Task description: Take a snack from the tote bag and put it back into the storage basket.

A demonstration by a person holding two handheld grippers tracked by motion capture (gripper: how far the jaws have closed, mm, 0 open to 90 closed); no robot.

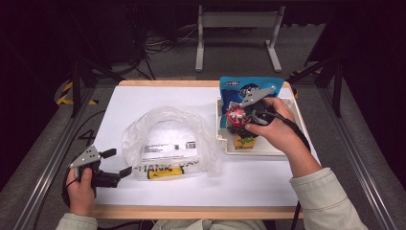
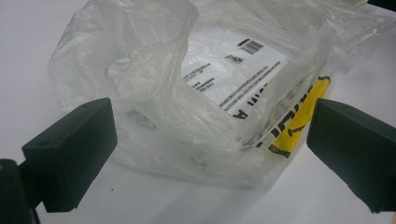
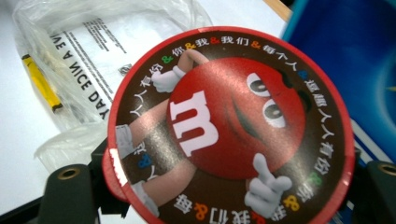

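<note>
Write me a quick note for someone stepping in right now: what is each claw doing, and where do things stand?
Right claw: shut on the round red candy tub, held over the white tray.
Left claw: open, at the near-left edge of the clear plastic bag, gripping nothing.
Blue pouch leans in the tray.
Done: tub gripped.
Left: probably open the bag and put the tub inside.

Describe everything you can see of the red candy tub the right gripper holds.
The candy tub is round, with a red rim and a dark brown lid. The lid shows a red cartoon candy character with a white "m", white gloves and a ring of Chinese characters. It looks like plastic, lid on. The right gripper holds it by its sides between the black jaws, over the white tray, beside a blue pouch. The lid faces the gripper's camera. Its base is hidden.
</note>
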